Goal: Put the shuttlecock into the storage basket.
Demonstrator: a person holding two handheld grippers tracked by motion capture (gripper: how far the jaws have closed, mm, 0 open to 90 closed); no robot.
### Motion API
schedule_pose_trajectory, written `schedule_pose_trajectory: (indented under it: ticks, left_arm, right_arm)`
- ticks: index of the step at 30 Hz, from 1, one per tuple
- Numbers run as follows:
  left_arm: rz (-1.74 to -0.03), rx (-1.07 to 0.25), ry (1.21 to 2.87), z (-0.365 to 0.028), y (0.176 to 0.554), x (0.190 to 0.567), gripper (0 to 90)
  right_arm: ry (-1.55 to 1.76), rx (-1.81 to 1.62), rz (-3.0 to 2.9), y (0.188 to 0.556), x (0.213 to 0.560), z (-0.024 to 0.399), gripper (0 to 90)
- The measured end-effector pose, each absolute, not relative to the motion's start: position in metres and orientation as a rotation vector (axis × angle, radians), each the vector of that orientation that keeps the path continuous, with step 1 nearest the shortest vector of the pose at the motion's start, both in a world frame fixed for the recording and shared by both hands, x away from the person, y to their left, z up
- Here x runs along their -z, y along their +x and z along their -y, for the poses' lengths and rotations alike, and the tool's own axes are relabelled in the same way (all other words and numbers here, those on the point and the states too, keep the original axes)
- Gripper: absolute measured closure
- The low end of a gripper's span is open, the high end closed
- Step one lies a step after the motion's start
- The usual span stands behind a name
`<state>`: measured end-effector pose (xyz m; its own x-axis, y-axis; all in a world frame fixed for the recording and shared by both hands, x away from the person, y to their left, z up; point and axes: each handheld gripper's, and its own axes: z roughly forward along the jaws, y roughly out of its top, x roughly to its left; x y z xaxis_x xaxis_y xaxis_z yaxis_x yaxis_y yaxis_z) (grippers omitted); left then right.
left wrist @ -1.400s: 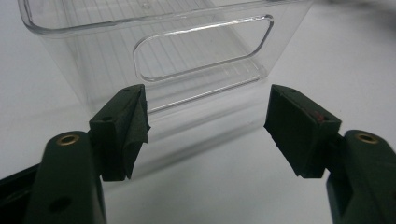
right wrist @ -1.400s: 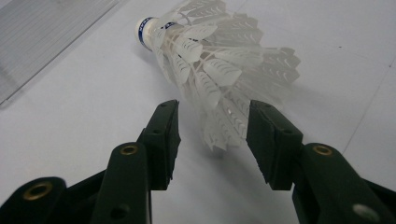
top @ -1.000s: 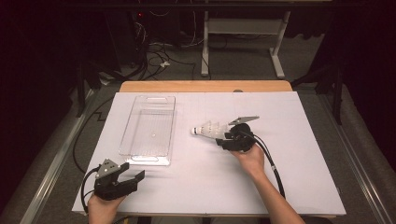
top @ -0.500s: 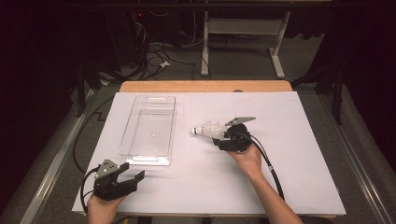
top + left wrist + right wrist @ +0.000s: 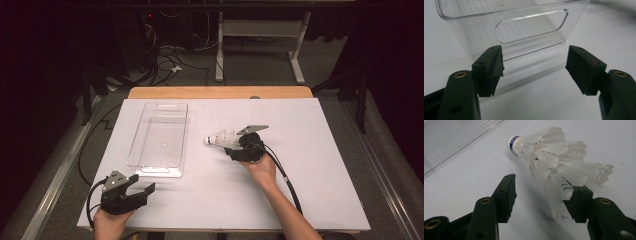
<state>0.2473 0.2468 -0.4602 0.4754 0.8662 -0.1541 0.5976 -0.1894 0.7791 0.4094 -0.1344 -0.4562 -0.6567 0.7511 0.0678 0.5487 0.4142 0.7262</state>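
The right gripper (image 5: pixel 541 200), jaws apart and unclamped, straddles the shuttlecock's (image 5: pixel 554 167) skirt, its long axis pointing cork-first away from the claw (left gripper (image 5: pixel 131 192) far off, open).

black two-jaw left gripper (image 5: pixel 142 191), grey three-cornered plate on top, black right gripper (image 5: pixel 231 148) with thick black cable, brass-ringed screw holes, ribbed black pads (image 5: pixel 510 195)

Even overhead light falls on the white table sheet (image 5: pixel 320 165); the floor around the sheet is dim, nearly black. The clear tray (image 5: pixel 159 134) casts only faint shadows and carries soft glare in the left gripper view. The shuttlecock (image 5: pixel 554 167) is sharp, with a soft shadow beneath it; black foreground parts are slightly blurred.
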Motion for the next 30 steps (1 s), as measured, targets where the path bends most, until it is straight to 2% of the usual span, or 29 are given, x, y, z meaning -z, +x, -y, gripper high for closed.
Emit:
schedule_pose_trajectory:
  ticks: [20,26,30]
  left_arm:
    - [-1.225,-0.409,1.900,-0.248,0.248,0.460,31.0]
    - [-1.220,-0.416,1.901,-0.246,0.247,0.460,31.0]
    - [-1.223,-0.414,1.898,-0.246,0.247,0.460,31.1]
  right_arm:
    - [1.177,-1.104,-2.398,0.421,0.463,0.129,50.6]
    - [1.181,-1.100,-2.408,0.424,0.461,0.124,54.9]
    - [1.181,-1.086,-2.424,0.425,0.461,0.122,60.9]
